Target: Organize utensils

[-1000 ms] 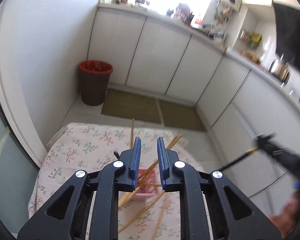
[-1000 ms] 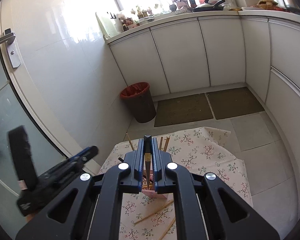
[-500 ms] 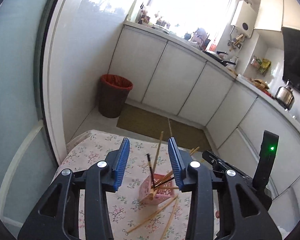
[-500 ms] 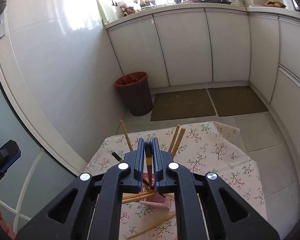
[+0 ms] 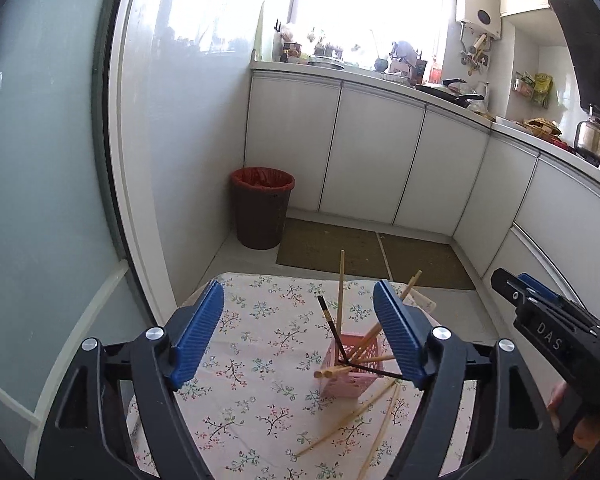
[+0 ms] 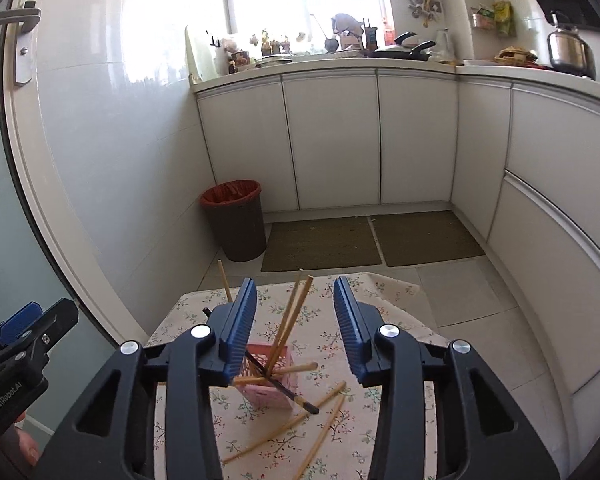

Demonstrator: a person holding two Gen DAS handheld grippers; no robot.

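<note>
Chopsticks [image 6: 284, 428] were left loose on the cloth just in front of the pink basket [image 5: 350, 376], others already inside. Both the left gripper [image 5: 300, 330] and right gripper [image 6: 296, 326] hung above it, spread wide, empty. Probably between pickups; next means dropping down onto a loose stick.

Daylight from window [image 5: 364, 8] at 12 o'clock, blown out w/ glare on wall tiles [image 6: 112, 92] at 10 o'clock. Heavy fisheye bend + dark vignette at edges. Center sharp, soft shadows.
</note>
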